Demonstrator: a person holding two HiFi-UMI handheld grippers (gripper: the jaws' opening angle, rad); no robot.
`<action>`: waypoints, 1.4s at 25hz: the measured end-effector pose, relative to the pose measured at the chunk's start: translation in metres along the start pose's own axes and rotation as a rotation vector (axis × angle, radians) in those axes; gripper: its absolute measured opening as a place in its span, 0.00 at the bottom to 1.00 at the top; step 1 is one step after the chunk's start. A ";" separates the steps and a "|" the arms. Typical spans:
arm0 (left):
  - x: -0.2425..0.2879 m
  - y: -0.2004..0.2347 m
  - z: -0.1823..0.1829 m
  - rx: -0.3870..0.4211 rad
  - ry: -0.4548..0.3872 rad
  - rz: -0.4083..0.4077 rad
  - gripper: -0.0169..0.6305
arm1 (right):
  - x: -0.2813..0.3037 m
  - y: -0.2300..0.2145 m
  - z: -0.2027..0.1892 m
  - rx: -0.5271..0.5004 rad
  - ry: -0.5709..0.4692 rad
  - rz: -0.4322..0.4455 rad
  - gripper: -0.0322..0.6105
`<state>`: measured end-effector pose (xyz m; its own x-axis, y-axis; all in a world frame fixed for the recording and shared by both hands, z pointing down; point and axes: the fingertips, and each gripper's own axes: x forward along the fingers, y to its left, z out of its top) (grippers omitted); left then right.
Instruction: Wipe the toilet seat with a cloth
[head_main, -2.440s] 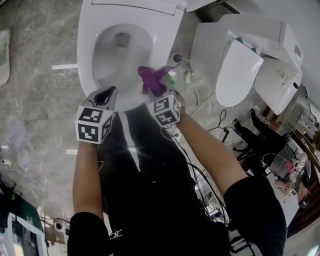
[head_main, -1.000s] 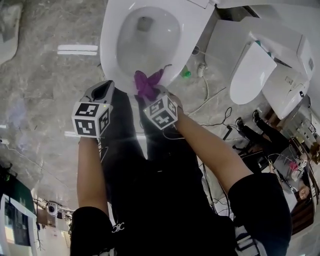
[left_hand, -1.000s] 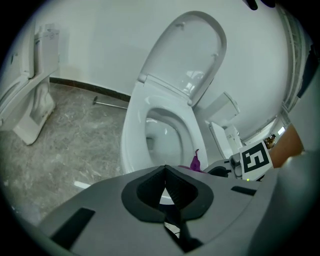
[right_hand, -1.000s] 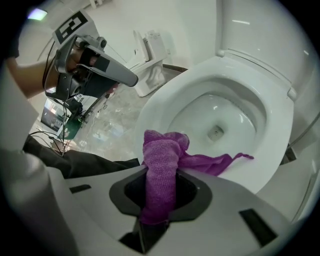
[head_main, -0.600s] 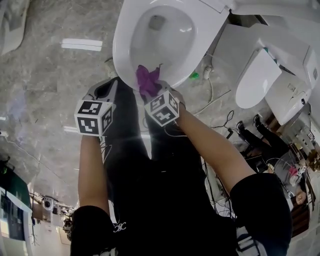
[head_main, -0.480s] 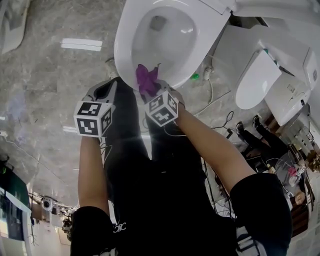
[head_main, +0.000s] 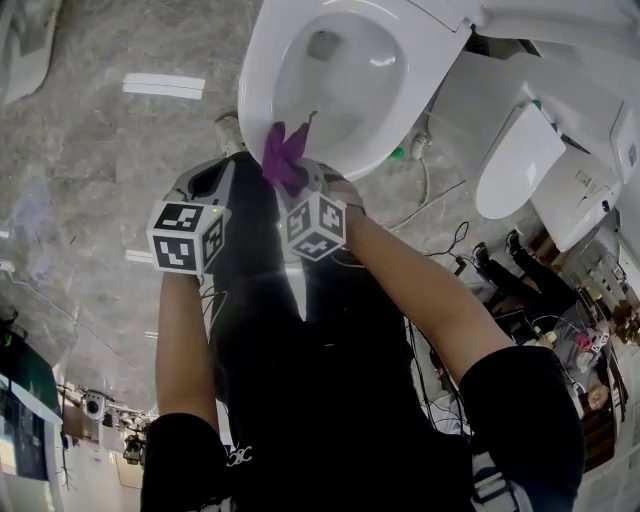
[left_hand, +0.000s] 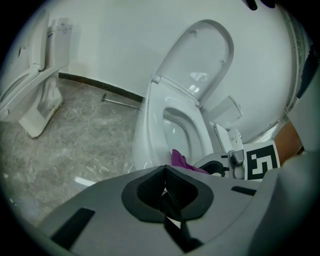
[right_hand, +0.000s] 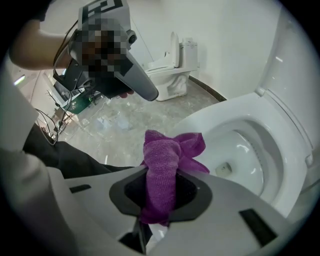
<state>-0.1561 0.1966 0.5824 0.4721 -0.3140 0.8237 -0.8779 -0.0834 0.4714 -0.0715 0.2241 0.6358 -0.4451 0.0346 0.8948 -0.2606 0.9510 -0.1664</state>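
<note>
A white toilet with its lid (left_hand: 205, 65) up fills the top of the head view. Its seat (head_main: 262, 70) rings the bowl. My right gripper (head_main: 292, 178) is shut on a purple cloth (head_main: 283, 155), which lies bunched on the seat's front left edge. In the right gripper view the cloth (right_hand: 162, 165) sticks up from between the jaws of the right gripper (right_hand: 161, 196), with the seat (right_hand: 210, 120) just beyond it. My left gripper (head_main: 224, 168) hangs shut and empty beside the toilet's front, left of the cloth. The left gripper (left_hand: 167, 192) shows its jaws pressed together.
The person's dark trouser legs (head_main: 270, 330) stand right at the toilet's front. More white toilets and seats (head_main: 515, 160) sit to the right, with cables (head_main: 430, 200) on the marble floor. Another toilet (left_hand: 40, 85) stands against the wall at the left.
The right gripper has slid the cloth leftward round the front of the seat, from front right to front left. The left gripper stays shut beside it.
</note>
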 end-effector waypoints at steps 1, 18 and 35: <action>-0.001 0.001 0.000 -0.001 0.000 0.000 0.03 | 0.001 0.001 0.003 0.006 -0.004 0.001 0.18; -0.004 0.024 0.014 0.010 -0.011 -0.010 0.03 | 0.017 -0.014 0.047 0.203 -0.062 0.013 0.18; -0.004 0.034 0.018 0.018 0.005 -0.014 0.03 | 0.028 -0.063 0.098 0.352 -0.173 -0.027 0.18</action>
<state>-0.1892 0.1776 0.5892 0.4848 -0.3084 0.8184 -0.8724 -0.1047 0.4774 -0.1513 0.1352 0.6304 -0.5640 -0.0693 0.8228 -0.5388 0.7860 -0.3031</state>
